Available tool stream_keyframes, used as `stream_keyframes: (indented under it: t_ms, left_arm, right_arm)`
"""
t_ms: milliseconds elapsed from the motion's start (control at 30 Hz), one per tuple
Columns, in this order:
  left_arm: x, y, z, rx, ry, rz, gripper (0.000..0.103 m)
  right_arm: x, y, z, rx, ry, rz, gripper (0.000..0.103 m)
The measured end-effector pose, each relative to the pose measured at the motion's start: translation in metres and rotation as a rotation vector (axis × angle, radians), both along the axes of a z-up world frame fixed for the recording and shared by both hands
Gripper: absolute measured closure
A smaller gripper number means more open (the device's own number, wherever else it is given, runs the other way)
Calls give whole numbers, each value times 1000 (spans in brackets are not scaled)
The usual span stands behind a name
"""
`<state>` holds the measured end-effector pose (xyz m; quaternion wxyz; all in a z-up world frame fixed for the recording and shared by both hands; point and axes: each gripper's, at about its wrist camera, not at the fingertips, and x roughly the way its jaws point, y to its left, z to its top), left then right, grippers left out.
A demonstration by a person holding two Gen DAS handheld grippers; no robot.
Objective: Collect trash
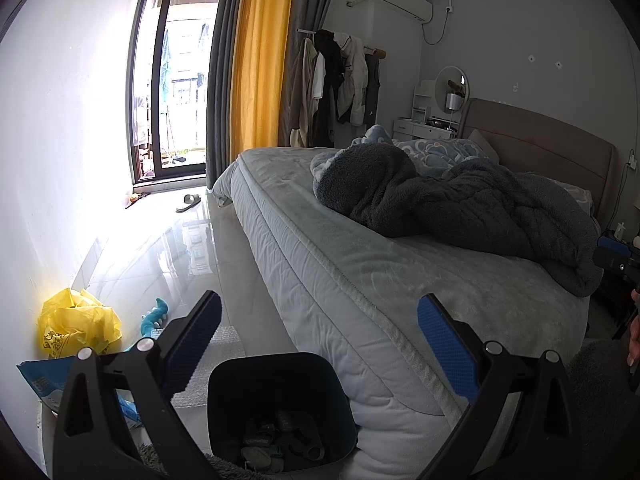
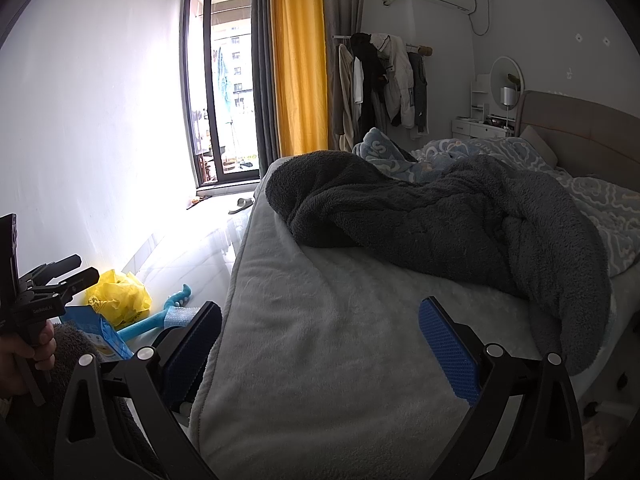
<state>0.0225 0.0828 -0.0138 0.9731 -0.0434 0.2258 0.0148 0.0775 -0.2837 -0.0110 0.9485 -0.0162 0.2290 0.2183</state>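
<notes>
A dark trash bin (image 1: 280, 408) with scraps at its bottom stands on the floor beside the bed, just below my left gripper (image 1: 320, 316), which is open and empty. On the floor to the left lie a crumpled yellow plastic bag (image 1: 78, 326), a blue paper package (image 1: 44, 380), a sheet of bubble wrap (image 1: 216, 344) and a teal toy (image 1: 154, 318). My right gripper (image 2: 320, 320) hovers open and empty over the bed's foot. In the right wrist view the yellow bag (image 2: 120, 296), blue package (image 2: 94, 332) and bubble wrap (image 2: 180, 316) show at lower left, with the left gripper (image 2: 76, 268) above them.
The bed (image 1: 360, 280) with a grey fleece blanket (image 1: 460, 208) fills the right side. A glossy tiled floor (image 1: 168, 248) runs to a balcony door (image 1: 176, 80), with a slipper (image 1: 190, 200) near it. A fuzzy rug (image 1: 160, 460) lies beside the bin. A white wall stands on the left.
</notes>
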Motion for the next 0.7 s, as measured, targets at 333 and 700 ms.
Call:
stream_keyframes:
  t_ms: [333,700]
  left_arm:
    - [0,0,0,1,1,1,3]
    - [-1,2,-4,3,8,3,3]
  right_arm:
    - [1,-1,0,-1,-1,3,3]
    - [1,-1,0,-2,0,3,3]
